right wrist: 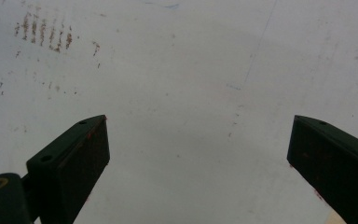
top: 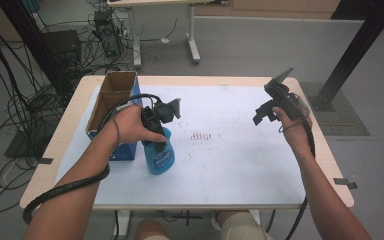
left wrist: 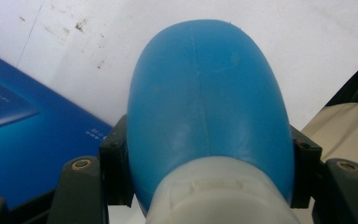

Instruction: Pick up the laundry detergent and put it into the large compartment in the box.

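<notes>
A blue plastic bottle (top: pixel 159 157) with a printed label stands upright on the white table sheet, left of centre. My left gripper (top: pixel 154 134) comes down on its top and is shut on the bottle near its neck. In the left gripper view the blue bottle (left wrist: pixel 209 102) bulges between the two black jaws, with its pale collar at the bottom and both pads pressed against its sides. My right gripper (top: pixel 266 111) hangs above the right side of the table, open. Its two black jaws stand wide apart over the bare sheet (right wrist: pixel 196 93) with nothing between them.
An open cardboard box (top: pixel 111 100) with a blue side (left wrist: pixel 23 140) stands at the table's left, just behind the bottle. Brownish smudges (top: pixel 202 136) mark the middle of the sheet. The table edge (top: pixel 330 165) runs close on the right. Cables and table legs lie on the floor beyond.
</notes>
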Tool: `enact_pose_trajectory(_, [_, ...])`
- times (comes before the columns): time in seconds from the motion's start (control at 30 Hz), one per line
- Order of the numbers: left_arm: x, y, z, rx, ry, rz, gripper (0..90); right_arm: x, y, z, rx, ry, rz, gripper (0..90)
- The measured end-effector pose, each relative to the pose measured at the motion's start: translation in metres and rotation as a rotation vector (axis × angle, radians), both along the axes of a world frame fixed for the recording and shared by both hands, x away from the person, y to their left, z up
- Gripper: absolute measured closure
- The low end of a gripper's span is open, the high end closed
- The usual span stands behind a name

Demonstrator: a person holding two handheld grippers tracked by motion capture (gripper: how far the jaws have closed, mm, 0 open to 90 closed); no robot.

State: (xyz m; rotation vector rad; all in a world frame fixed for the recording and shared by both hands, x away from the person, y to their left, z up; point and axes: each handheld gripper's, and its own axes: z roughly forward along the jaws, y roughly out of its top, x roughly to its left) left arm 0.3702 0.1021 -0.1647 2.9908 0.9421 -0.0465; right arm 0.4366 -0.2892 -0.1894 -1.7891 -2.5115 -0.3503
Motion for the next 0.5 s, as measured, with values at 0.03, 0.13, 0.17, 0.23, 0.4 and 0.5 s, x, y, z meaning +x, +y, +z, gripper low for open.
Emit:
enact_pose_trajectory(0.03, [0.0003, 0.0002, 0.0000, 0.000, 0.001, 0.000, 36.7, -0.0001, 0.0001, 0.0003, 0.001, 0.000, -0.001, 5.6])
enact_pose_trajectory(0.13, [0.0009, 0.0002, 0.0001, 0.000, 0.002, 0.001, 36.8, -0.0003, 0.0000, 0.0006, 0.001, 0.000, -0.001, 5.6])
enact_pose_trajectory(0.17, [0.0009, 0.0002, 0.0001, 0.000, 0.002, 0.001, 36.8, -0.0003, 0.0000, 0.0006, 0.001, 0.000, -0.001, 5.6])
enact_pose_trajectory(0.23, [0.0010, 0.0002, 0.0001, 0.000, 0.002, 0.001, 36.7, -0.0005, 0.0001, 0.0008, 0.000, 0.000, -0.002, 5.6])
enact_pose_trajectory(0.4, [0.0010, 0.0003, 0.0002, 0.001, 0.003, 0.001, 36.8, -0.0008, 0.0006, 0.0010, 0.001, -0.002, -0.001, 5.6])
enact_pose_trajectory(0.5, [0.0010, -0.0001, 0.0003, 0.003, 0.003, 0.001, 36.9, -0.0010, 0.0009, 0.0012, 0.001, 0.000, -0.002, 5.6])
